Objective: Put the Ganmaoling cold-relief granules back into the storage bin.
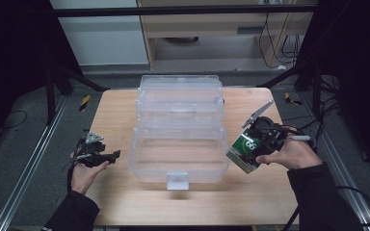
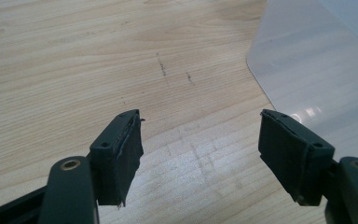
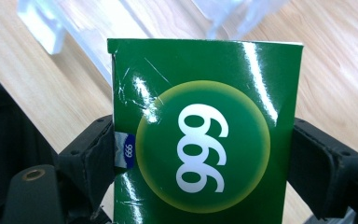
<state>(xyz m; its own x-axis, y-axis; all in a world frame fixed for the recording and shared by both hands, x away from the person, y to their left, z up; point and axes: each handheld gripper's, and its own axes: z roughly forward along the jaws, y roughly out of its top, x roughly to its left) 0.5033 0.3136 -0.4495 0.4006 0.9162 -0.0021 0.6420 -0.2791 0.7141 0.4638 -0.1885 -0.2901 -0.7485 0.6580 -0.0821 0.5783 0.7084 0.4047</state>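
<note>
Right now, your green box (image 1: 245, 153) with the white 999 on it sits just off the right side of the clear plastic bin (image 1: 178, 139), up above the wooden table (image 1: 125, 202). The bin stands in the middle of that table. Dark floor and black frame bars lie around the table, and a pale cabinet stands behind the bin. Your right gripper (image 3: 200, 154) squeezes the green box between both jaws. Your left gripper (image 2: 200, 158) is to the left of the bin, jaws wide apart, holding nothing.
</note>
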